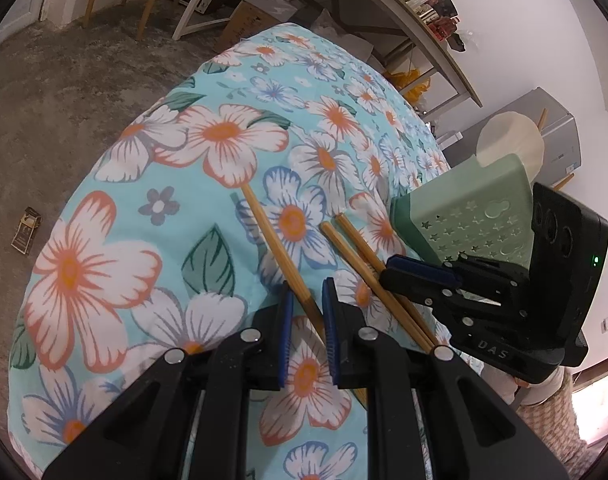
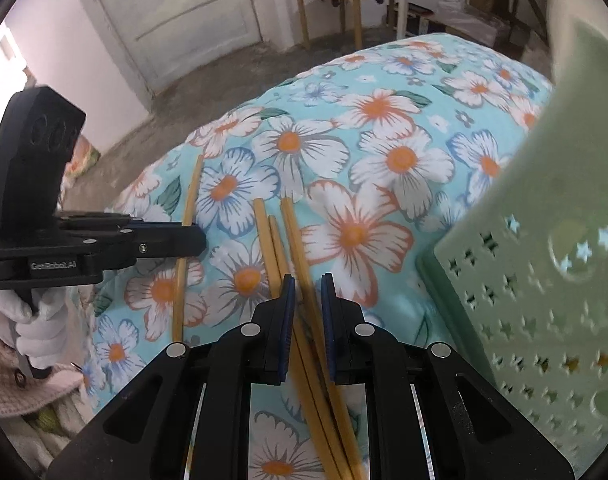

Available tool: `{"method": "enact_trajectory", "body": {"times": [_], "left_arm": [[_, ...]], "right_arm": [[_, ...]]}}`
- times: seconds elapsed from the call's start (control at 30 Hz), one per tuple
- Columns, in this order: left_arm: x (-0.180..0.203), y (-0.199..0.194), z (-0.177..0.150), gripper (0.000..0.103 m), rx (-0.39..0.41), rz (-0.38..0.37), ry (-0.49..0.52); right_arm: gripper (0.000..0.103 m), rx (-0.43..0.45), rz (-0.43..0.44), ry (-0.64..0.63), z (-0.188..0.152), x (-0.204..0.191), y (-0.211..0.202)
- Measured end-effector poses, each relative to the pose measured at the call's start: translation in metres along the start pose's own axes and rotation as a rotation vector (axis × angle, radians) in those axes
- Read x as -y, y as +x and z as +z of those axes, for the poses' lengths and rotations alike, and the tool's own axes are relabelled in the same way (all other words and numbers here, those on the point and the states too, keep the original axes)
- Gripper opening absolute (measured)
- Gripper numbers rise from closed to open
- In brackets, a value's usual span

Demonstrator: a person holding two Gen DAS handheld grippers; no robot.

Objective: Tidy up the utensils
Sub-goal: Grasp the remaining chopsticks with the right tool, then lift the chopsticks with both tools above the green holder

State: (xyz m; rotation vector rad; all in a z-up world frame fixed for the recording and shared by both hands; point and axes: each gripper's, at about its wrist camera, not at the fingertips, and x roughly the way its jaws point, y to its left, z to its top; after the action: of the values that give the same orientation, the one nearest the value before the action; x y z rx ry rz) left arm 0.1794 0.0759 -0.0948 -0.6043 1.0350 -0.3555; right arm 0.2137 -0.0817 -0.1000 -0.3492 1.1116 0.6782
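Now, left to right across my two wrist views.
Left gripper (image 1: 308,304): closed on the single chopstick (image 1: 277,250), which slants across the floral cloth (image 1: 103,240).
Right gripper (image 2: 307,296): narrowed around the three chopsticks (image 2: 279,240); whether its pads bite, I cannot tell.
Green holder (image 2: 544,280): right of them, near.
Advice: I'd lift both loads slowly, tips level.
Hidden: the chopsticks' near ends, behind the jaws; the holder's opening, cut off.

Open floral cloth (image 2: 384,128) ahead and left — green holder (image 2: 544,280) walls off the right, loose chopsticks (image 2: 271,240) underfoot
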Motion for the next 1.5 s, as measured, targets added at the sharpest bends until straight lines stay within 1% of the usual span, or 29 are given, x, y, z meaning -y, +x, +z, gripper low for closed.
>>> {"method": "enact_trajectory", "body": {"times": [0.13, 0.23, 0.3, 0.37, 0.43, 0.53, 0.67, 0.73, 0.83, 0.93, 1.1, 1.13, 1.23, 1.3, 1.43, 1.5], "left_arm": [[0.000, 0.000, 0.000, 0.014, -0.001, -0.001, -0.003], [-0.001, 0.001, 0.001, 0.014, 0.000, -0.001, -0.007], [-0.002, 0.002, 0.001, 0.014, 0.000, 0.000, -0.012], [-0.002, 0.002, 0.001, 0.014, 0.004, 0.001, -0.014], [-0.001, 0.002, 0.001, 0.014, 0.013, 0.007, -0.009], [0.002, -0.002, 0.001, 0.013, 0.038, 0.018, 0.006], [0.010, -0.013, 0.003, 0.012, 0.090, 0.027, 0.040], [0.016, -0.021, 0.004, 0.012, 0.119, 0.025, 0.063], [0.031, -0.037, 0.003, 0.011, 0.180, 0.025, 0.118], [0.046, -0.052, 0.002, 0.010, 0.234, 0.020, 0.178], [0.077, -0.074, -0.001, 0.006, 0.311, -0.005, 0.275], [0.085, -0.079, -0.001, 0.006, 0.329, -0.015, 0.299], [0.104, -0.091, -0.001, 0.006, 0.374, -0.029, 0.350], [0.115, -0.098, 0.001, 0.006, 0.396, -0.048, 0.372], [0.142, -0.114, 0.007, 0.006, 0.464, -0.082, 0.425], [0.160, -0.124, 0.012, 0.006, 0.514, -0.112, 0.457]], "right_arm": [[0.013, -0.030, -0.021, -0.027, 0.014, -0.004, 0.011], [0.013, -0.059, -0.040, -0.038, 0.023, -0.009, 0.028], [0.013, -0.051, -0.042, -0.041, 0.026, -0.010, 0.031], [0.008, -0.038, -0.041, -0.018, 0.028, -0.009, 0.029], [0.006, -0.017, -0.040, 0.001, 0.031, -0.006, 0.027], [0.004, 0.037, -0.064, 0.023, 0.033, -0.002, 0.017], [0.004, 0.166, -0.080, 0.086, 0.026, 0.006, -0.028], [0.004, 0.243, -0.079, 0.124, 0.021, 0.010, -0.057], [0.004, 0.334, -0.082, 0.176, 0.011, 0.017, -0.093], [0.004, 0.441, -0.085, 0.238, -0.005, 0.026, -0.133], [0.004, 0.590, -0.080, 0.318, -0.039, 0.033, -0.183], [0.004, 0.613, -0.072, 0.325, -0.046, 0.033, -0.189], [0.004, 0.668, -0.085, 0.360, -0.063, 0.037, -0.200], [0.004, 0.693, -0.070, 0.386, -0.073, 0.042, -0.202], [0.004, 0.741, -0.071, 0.416, -0.088, 0.045, -0.214], [0.004, 0.759, -0.070, 0.423, -0.096, 0.048, -0.221]]}}
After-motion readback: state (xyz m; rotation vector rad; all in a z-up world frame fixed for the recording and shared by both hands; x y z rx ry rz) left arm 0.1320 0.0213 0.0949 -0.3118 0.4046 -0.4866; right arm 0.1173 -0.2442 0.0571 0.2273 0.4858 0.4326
